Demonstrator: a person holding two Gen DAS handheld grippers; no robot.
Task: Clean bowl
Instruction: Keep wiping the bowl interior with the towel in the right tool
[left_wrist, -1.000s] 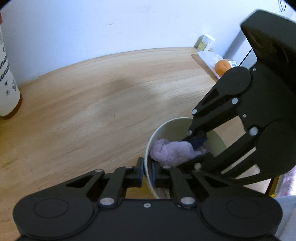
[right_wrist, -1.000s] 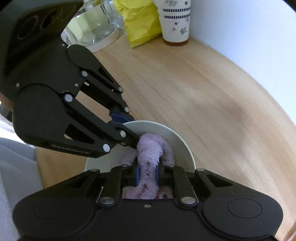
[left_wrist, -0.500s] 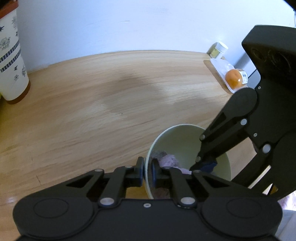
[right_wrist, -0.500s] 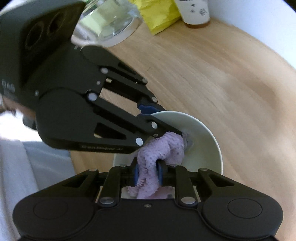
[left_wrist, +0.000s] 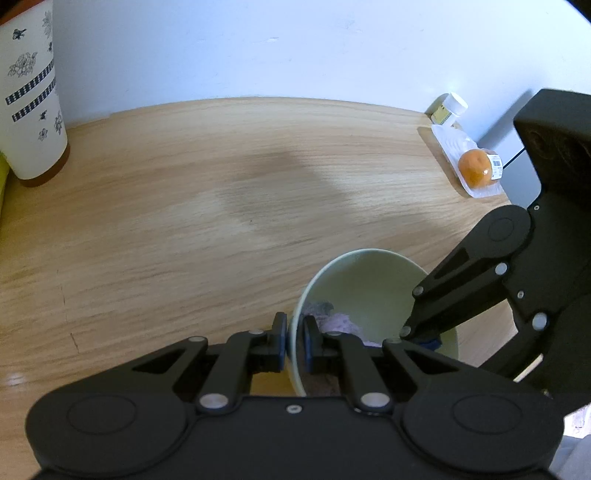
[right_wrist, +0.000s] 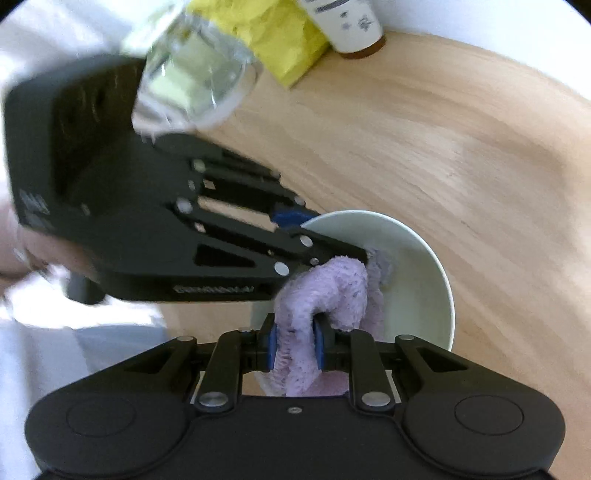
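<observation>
A pale green bowl (left_wrist: 373, 291) sits tilted on the wooden table, also in the right wrist view (right_wrist: 413, 280). My left gripper (left_wrist: 294, 341) is shut on the bowl's near rim, one pad inside and one outside. My right gripper (right_wrist: 295, 345) is shut on a fluffy lilac cloth (right_wrist: 325, 288) and presses it against the inside of the bowl. In the left wrist view the cloth (left_wrist: 338, 323) shows low in the bowl, and the right gripper reaches in from the right. In the right wrist view the left gripper reaches in from the left.
A tall white patterned cup (left_wrist: 27, 96) stands at the far left by the wall. A wrapped orange (left_wrist: 476, 168) and a small jar (left_wrist: 448, 109) lie at the far right. A clear glass container (right_wrist: 192, 74) and a yellow bag (right_wrist: 273, 33) stand at the table's left end.
The cloth has swept round inside the bowl towards the near wall. The right gripper has pulled back, leaving more of the bowl's inside bare. The left gripper's view has swung right.
</observation>
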